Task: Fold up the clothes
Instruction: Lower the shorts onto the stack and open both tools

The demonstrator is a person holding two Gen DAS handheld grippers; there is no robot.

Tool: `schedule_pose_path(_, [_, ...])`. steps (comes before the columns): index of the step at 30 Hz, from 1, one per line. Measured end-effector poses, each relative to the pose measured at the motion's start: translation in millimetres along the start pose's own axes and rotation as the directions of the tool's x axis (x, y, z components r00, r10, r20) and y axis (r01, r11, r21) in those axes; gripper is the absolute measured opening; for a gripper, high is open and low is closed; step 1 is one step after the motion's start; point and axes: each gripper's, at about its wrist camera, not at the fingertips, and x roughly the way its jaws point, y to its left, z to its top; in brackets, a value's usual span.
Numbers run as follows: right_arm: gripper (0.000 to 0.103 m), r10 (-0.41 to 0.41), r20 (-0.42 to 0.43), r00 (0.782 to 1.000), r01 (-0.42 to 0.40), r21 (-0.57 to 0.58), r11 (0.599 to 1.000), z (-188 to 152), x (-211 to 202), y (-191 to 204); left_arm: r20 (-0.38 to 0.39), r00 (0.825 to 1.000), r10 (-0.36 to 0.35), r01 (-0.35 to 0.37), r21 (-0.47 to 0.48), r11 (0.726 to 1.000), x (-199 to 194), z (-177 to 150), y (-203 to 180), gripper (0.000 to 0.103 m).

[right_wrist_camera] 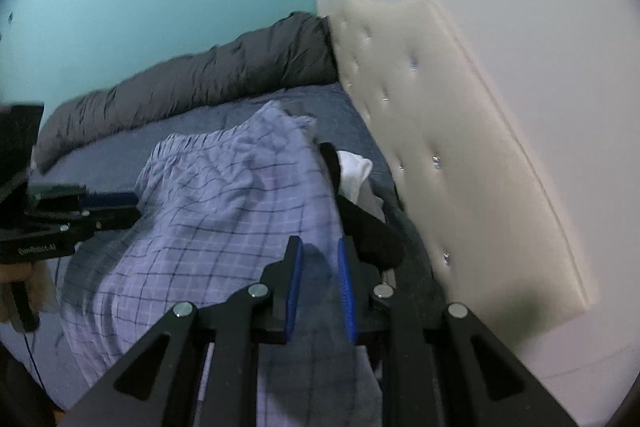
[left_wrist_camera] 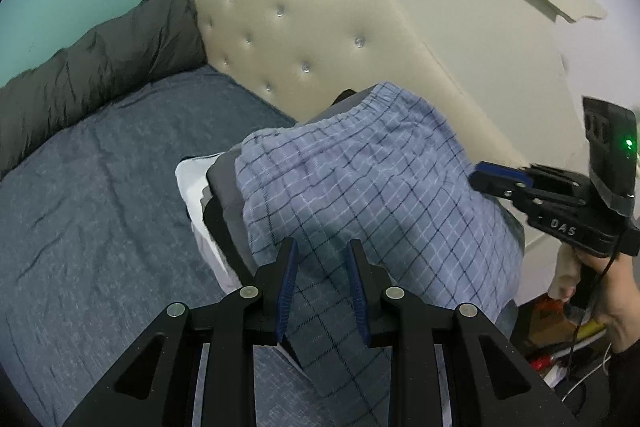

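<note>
Bed with blue-grey sheet (left_wrist_camera: 100, 187), cream tufted headboard (left_wrist_camera: 304, 39) at its head edge, dark duvet (left_wrist_camera: 100, 59) rolled along the far edge. Blue checked shorts (left_wrist_camera: 360, 179) draped over a pile of grey, black and white clothes (left_wrist_camera: 220, 195) at the head edge near the headboard. Left gripper (left_wrist_camera: 322, 287) jaws partly apart, shorts fabric between them, pads not pressing. Right gripper (right_wrist_camera: 320, 291) narrowly parted, shorts fabric between; grip cannot tell

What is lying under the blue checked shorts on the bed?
Under the checked shorts a grey garment and white cloth stick out at the edge. How far they reach beneath is covered.
</note>
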Motion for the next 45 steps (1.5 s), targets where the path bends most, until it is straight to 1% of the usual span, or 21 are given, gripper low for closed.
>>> schedule_pose_path(2, [0.017,0.048,0.041,0.998,-0.049,0.018,0.999,-3.1,-11.9,0.2,0.018,1.000,-0.001,0.001,0.002,1.000,-7.5,-3.5,-3.2,0.027])
schedule_pose_path(4, [0.017,0.057,0.041,0.998,-0.056,-0.010,0.998,-8.6,-15.1,7.7,0.022,1.000,0.004,-0.005,0.016,1.000,-11.2,-7.1,-7.5,0.027])
schedule_pose_path(7, [0.017,0.044,0.017,0.999,-0.044,-0.018,0.999,-17.0,-10.5,11.4,0.010,1.000,0.018,-0.018,0.023,1.000,-11.4,-13.0,-9.8,0.027])
schedule_pose_path(10, [0.017,0.020,0.010,1.000,-0.020,0.014,1.000,-23.8,-9.5,6.4,-0.005,1.000,0.027,-0.027,0.006,1.000,-8.2,-18.5,-5.6,0.027])
schedule_pose_path(14, [0.017,0.009,0.044,0.999,-0.012,0.067,0.998,-25.9,-22.3,-3.0,0.008,0.999,0.043,-0.043,-0.001,0.999,-15.4,-19.2,-5.6,0.027])
schedule_pose_path(21, [0.017,0.002,0.100,0.995,-0.009,0.074,0.997,-26.0,-54.3,3.3,0.033,0.998,0.055,-0.055,-0.014,0.998,-43.8,-24.0,-16.3,0.028])
schedule_pose_path(25, [0.017,0.005,0.118,0.993,-0.014,0.082,0.997,-26.6,-69.2,8.9,0.050,0.997,0.055,-0.054,-0.022,0.998,-63.1,-27.1,-25.5,0.036])
schedule_pose_path(30, [0.017,0.005,0.138,0.990,-0.018,0.093,0.996,-30.3,-89.8,18.4,0.070,0.996,0.064,-0.062,-0.020,0.998,-88.6,-33.7,-39.1,0.037])
schedule_pose_path(35, [0.017,0.001,0.152,0.988,-0.017,0.104,0.994,-38.7,-109.8,30.3,0.083,0.994,0.077,-0.076,-0.009,0.997,-107.6,-43.1,-54.5,0.041])
schedule_pose_path(41, [0.018,0.004,0.174,0.985,-0.025,0.116,0.993,-47.8,-134.5,41.7,0.104,0.992,0.073,-0.074,0.001,0.997,-133.3,-58.1,-71.4,0.043])
schedule_pose_path(45, [0.018,-0.006,0.189,0.982,-0.017,0.122,0.992,-53.6,-153.7,49.8,0.125,0.990,0.071,-0.073,0.005,0.997,-150.6,-66.3,-81.7,0.048])
